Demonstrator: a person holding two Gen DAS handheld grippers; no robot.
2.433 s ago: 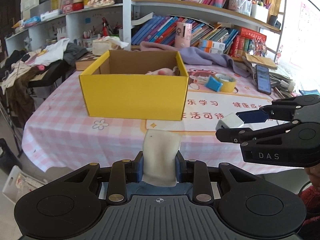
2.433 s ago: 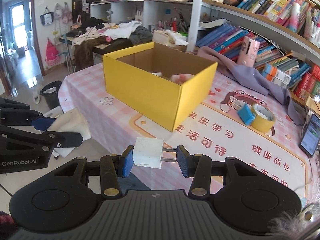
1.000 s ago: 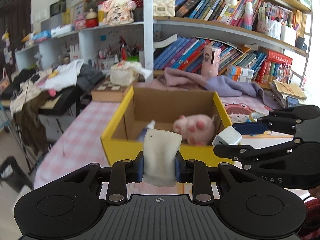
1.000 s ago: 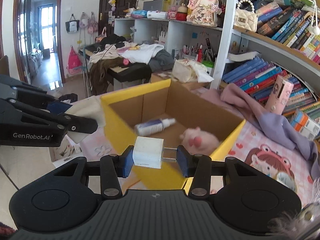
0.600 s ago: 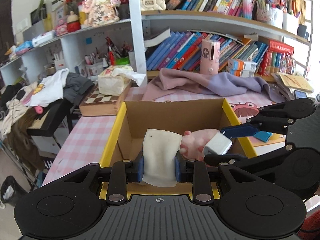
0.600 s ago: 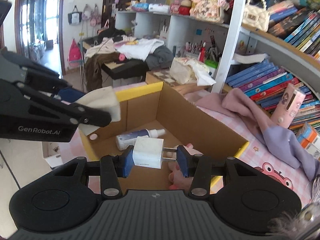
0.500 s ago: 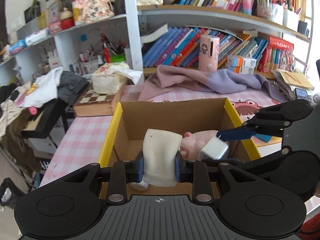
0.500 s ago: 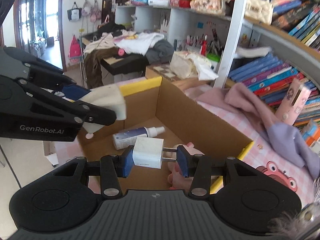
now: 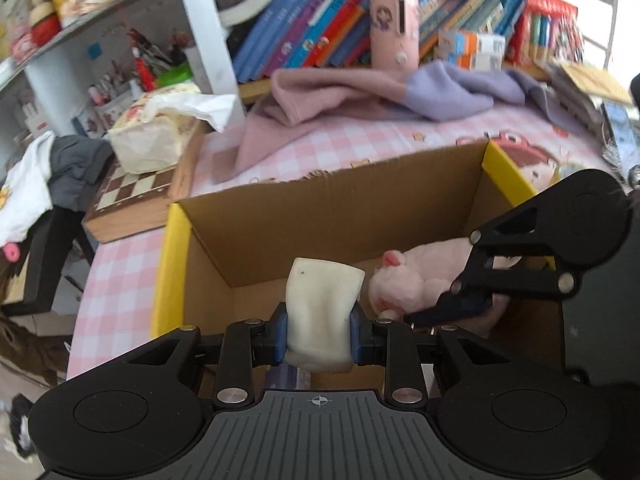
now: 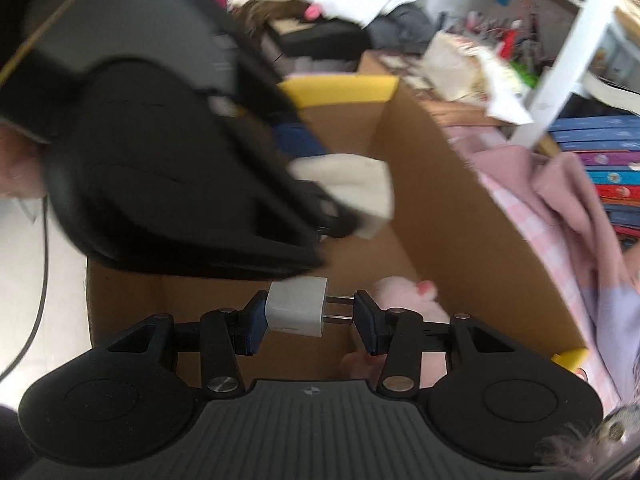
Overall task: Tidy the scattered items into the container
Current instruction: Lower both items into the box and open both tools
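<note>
A yellow cardboard box [image 9: 173, 264] stands open on the pink checked table, and both grippers hang over its inside. My left gripper [image 9: 319, 332] is shut on a folded cream cloth [image 9: 323, 308]. My right gripper [image 10: 311, 320] is shut on a white plug charger [image 10: 296, 310], its prongs against the right pad. A pink plush toy [image 9: 420, 280] lies on the box floor; its top [image 10: 404, 292] also shows just beyond the charger. The right gripper [image 9: 460, 304] dips into the box on the right, partly covering the plush. The left gripper and cloth [image 10: 360, 188] fill the upper left.
A pink and purple garment [image 9: 384, 96] lies behind the box. A chessboard box [image 9: 132, 196] with a tissue pack [image 9: 156, 132] sits at the back left. Bookshelves [image 9: 360, 28] rise behind. The box's brown walls [image 10: 460, 208] close in around both grippers.
Both grippers have moved forward and down from in front of the box to over its inside, tilting more steeply. Each still holds its item. The spray bottle on the box floor is now hidden.
</note>
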